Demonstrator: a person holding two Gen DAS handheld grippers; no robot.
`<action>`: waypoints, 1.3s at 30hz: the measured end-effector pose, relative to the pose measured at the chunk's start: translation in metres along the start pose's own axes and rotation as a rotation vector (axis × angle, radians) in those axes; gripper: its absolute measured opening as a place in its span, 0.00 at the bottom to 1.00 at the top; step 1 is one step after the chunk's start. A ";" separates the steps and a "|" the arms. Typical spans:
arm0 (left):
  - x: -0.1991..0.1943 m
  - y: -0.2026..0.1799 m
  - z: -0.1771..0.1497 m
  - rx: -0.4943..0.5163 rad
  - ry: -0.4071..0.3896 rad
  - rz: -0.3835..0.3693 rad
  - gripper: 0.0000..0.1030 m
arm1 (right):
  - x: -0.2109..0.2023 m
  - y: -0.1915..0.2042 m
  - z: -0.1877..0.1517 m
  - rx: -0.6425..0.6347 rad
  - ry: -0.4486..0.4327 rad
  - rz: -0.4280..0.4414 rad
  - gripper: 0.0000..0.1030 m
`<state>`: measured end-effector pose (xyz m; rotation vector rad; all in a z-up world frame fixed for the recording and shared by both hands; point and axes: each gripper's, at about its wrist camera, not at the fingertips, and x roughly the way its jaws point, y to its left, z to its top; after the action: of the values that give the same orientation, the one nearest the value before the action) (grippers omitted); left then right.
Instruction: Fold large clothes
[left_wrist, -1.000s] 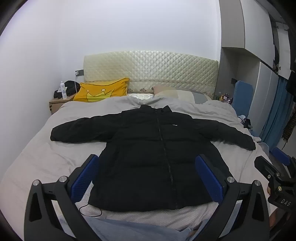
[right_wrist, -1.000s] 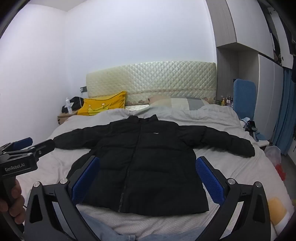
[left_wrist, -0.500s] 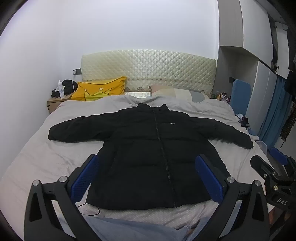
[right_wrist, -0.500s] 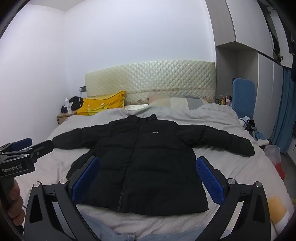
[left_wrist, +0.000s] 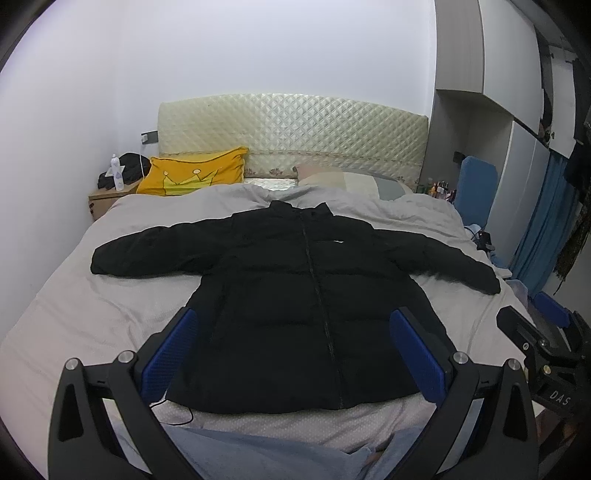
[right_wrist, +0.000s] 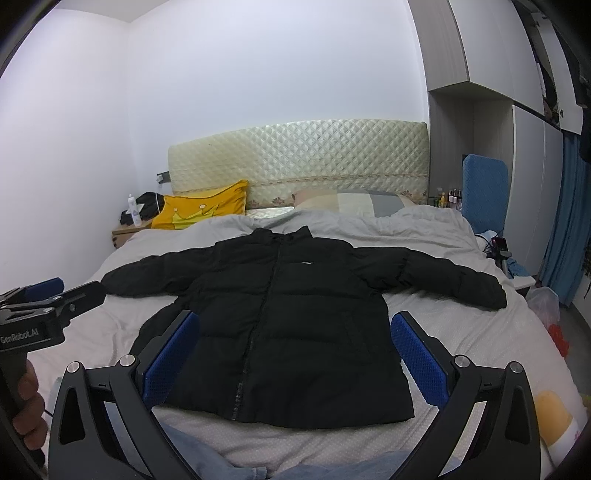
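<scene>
A black puffer jacket lies flat and zipped on the grey bed, front up, both sleeves spread out to the sides. It also shows in the right wrist view. My left gripper is open and empty, held above the jacket's hem. My right gripper is open and empty too, above the hem a little further right. Each gripper shows at the edge of the other's view: the right one and the left one.
A yellow crown pillow and a grey pillow lie by the quilted headboard. A nightstand with a bottle stands far left. A blue chair and wardrobes stand on the right. A thin cable lies near the hem.
Both grippers have risen and tilted slightly, so the jacket sits a little lower in view. Nothing was grasped; the jacket has not moved.
</scene>
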<state>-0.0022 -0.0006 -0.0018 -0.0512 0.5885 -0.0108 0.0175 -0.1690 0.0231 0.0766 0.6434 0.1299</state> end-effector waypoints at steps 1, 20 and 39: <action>0.000 -0.001 0.000 0.003 -0.001 0.003 1.00 | 0.000 0.000 0.000 0.000 0.000 -0.001 1.00; 0.003 -0.005 0.001 0.004 0.008 0.001 1.00 | 0.006 -0.001 -0.004 -0.006 0.017 0.015 1.00; 0.003 -0.009 0.000 0.003 0.015 -0.015 1.00 | 0.007 -0.009 -0.003 -0.010 0.018 0.020 1.00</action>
<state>0.0000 -0.0096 -0.0033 -0.0527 0.6033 -0.0263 0.0219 -0.1764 0.0157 0.0724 0.6603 0.1530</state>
